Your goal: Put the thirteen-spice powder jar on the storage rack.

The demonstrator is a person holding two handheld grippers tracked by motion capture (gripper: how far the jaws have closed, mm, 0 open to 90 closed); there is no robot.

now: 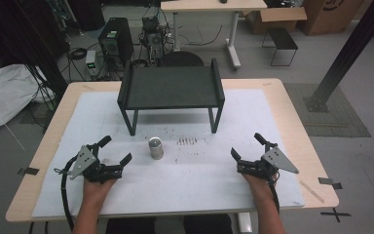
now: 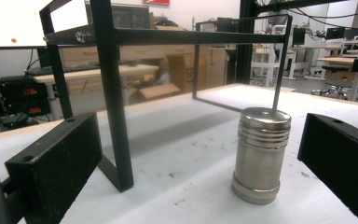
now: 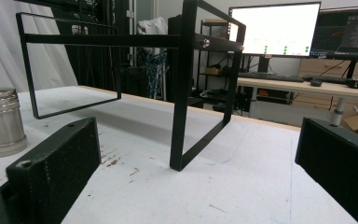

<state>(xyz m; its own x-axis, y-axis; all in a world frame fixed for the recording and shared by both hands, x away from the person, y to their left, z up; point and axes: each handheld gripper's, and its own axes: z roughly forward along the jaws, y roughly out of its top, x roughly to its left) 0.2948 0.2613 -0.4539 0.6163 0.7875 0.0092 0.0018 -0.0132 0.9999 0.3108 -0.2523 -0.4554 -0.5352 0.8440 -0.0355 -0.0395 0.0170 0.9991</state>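
On the mat, upright steel shaker (image 2: 261,156), seemingly ridged

A shiny metal shaker (image 1: 156,148) is standing straight up on the white bench (image 1: 214,185). It is round like a can, with rings near its flat top. It is sitting just in front of the black rack (image 1: 170,87).

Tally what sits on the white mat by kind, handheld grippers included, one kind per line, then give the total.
Metal shaker: 1
Black shelf rack: 1
Handheld grippers: 2, the left gripper and the right gripper, both with jaws open and holding nothing
Total: 4
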